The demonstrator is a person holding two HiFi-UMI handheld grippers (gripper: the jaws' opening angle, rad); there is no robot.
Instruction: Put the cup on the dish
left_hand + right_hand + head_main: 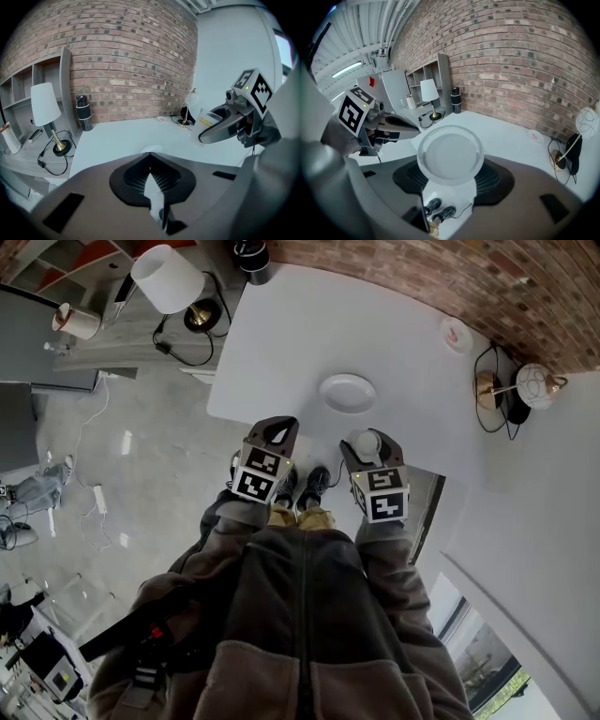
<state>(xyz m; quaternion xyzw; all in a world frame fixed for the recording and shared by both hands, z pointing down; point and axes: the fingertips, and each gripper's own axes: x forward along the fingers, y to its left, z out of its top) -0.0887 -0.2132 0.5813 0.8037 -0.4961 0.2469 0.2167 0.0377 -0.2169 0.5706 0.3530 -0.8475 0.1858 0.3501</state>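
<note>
A white dish (347,392) lies on the white table (281,343), just beyond both grippers. My right gripper (367,448) is shut on a clear plastic cup (367,443), held upright over the table's near edge, short of the dish. The right gripper view looks down into the cup (450,152), with a pad on each side of it. My left gripper (274,433) hovers beside it at the near edge with its jaws together and nothing in them. In the left gripper view only a sliver of the dish (151,149) shows above the jaws.
A white-shaded lamp (167,279) and a dark bottle (253,259) stand at the far left, by a shelf. A small round coaster (457,334) and a globe lamp (536,385) with cables sit far right by the brick wall.
</note>
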